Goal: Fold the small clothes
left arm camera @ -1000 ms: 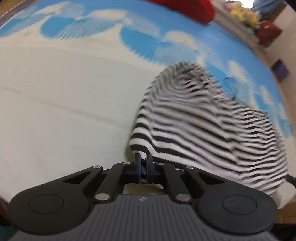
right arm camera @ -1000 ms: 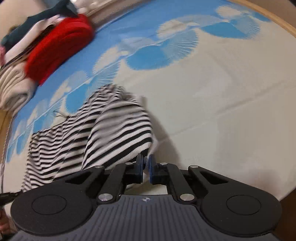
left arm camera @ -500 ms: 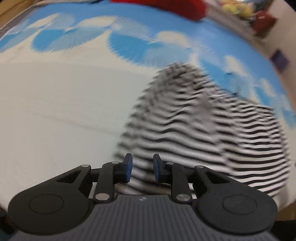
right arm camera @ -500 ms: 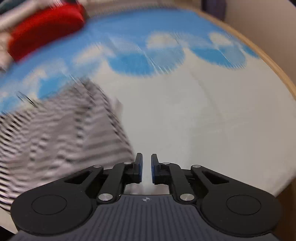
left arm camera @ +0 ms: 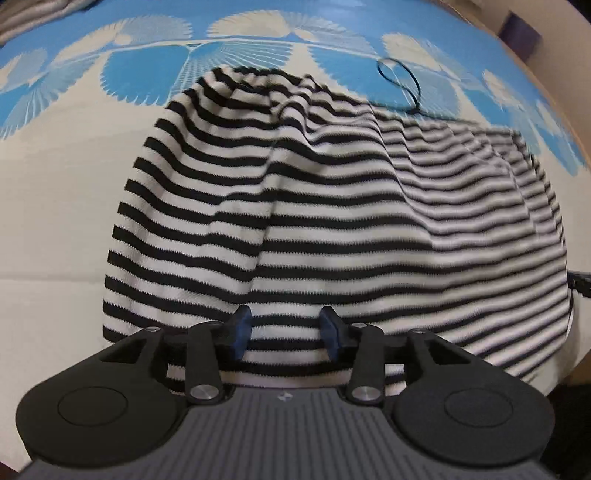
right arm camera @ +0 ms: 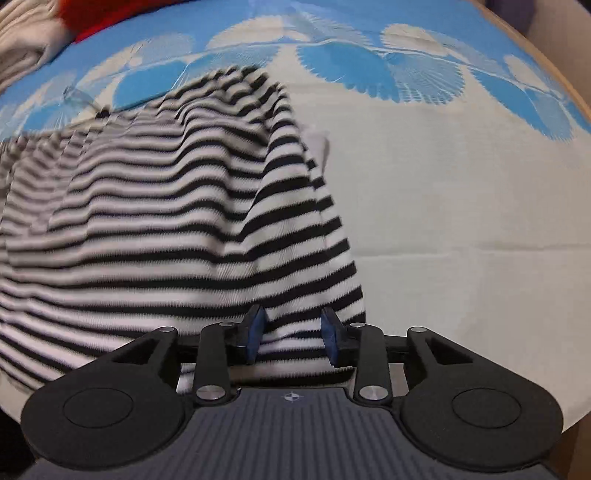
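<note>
A black-and-white striped garment [left arm camera: 332, 206] lies folded over on the cream and blue cloth, rumpled along its top. My left gripper [left arm camera: 286, 328] hovers over its near left part, jaws opening, blue pads apart with striped fabric showing between them but not pinched. In the right wrist view the same garment [right arm camera: 177, 229] fills the left half. My right gripper [right arm camera: 291, 332] is above its near right corner, jaws opening too, the pads clear of the cloth.
The cloth [right arm camera: 461, 206] has a blue fan pattern across the far side. A thin black loop [left arm camera: 402, 85] lies just beyond the garment. Red and beige folded clothes [right arm camera: 44, 33] are stacked at the far left. A wooden edge [right arm camera: 554, 74] curves round the right.
Both grippers were shut on the garment's near edge a second ago. They have let it go and their jaws have spread. The garment now lies flatter and closer under both cameras.
</note>
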`<state>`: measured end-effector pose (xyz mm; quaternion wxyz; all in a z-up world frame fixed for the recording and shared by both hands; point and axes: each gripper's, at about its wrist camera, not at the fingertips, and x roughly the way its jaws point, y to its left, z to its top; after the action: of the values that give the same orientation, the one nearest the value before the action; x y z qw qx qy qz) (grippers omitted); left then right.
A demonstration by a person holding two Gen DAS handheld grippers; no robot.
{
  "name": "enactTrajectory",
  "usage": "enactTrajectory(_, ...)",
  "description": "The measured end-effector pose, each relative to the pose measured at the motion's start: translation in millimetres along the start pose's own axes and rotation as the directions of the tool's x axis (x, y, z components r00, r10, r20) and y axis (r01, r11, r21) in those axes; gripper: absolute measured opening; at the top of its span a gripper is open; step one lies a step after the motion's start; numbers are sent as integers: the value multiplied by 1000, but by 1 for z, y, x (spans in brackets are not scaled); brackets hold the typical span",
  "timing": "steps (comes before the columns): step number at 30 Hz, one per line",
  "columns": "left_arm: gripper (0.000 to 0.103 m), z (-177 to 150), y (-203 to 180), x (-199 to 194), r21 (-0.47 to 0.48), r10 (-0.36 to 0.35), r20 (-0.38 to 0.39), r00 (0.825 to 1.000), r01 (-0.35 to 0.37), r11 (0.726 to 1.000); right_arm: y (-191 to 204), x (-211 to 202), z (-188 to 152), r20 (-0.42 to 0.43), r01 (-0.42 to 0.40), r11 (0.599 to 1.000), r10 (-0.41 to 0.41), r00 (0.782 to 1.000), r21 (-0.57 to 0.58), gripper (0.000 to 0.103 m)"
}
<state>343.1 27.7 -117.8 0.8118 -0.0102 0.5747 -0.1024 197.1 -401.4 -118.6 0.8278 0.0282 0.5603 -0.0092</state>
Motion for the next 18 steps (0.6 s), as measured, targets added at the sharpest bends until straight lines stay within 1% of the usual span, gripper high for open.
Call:
enactTrajectory(3, 46, 7, 6, -10, -40, -16, 55, 998, 19, 999, 2, -15, 9, 88, -9, 1000, 6, 996, 25, 35)
enactTrajectory(6, 46, 13, 11, -17, -70, -25, 104, 994, 33, 997, 9, -31, 15, 197, -28, 999, 23, 980, 23, 37)
enactTrajectory(10, 46, 17, 18, -25, -116, -21, 147, 989, 38, 992, 16, -36, 29, 294, -53, 998, 37, 955, 46, 37)
enactTrajectory(14, 46, 22, 13, -30, -149, -19, 183, 983, 47, 988, 26, -37, 39, 357, -118, 991, 89, 930, 59, 38)
enactTrajectory(16, 46, 22, 8, -29, -154, -12, 190, 982, 41, 987, 39, -33, 44, 368, -146, 989, 123, 922, 37, 38)
enactTrajectory(18, 46, 24, 5, -28, -158, -14, 193, 981, 46, 986, 54, -29, 47, 359, -167, 986, 154, 920, 4, 40)
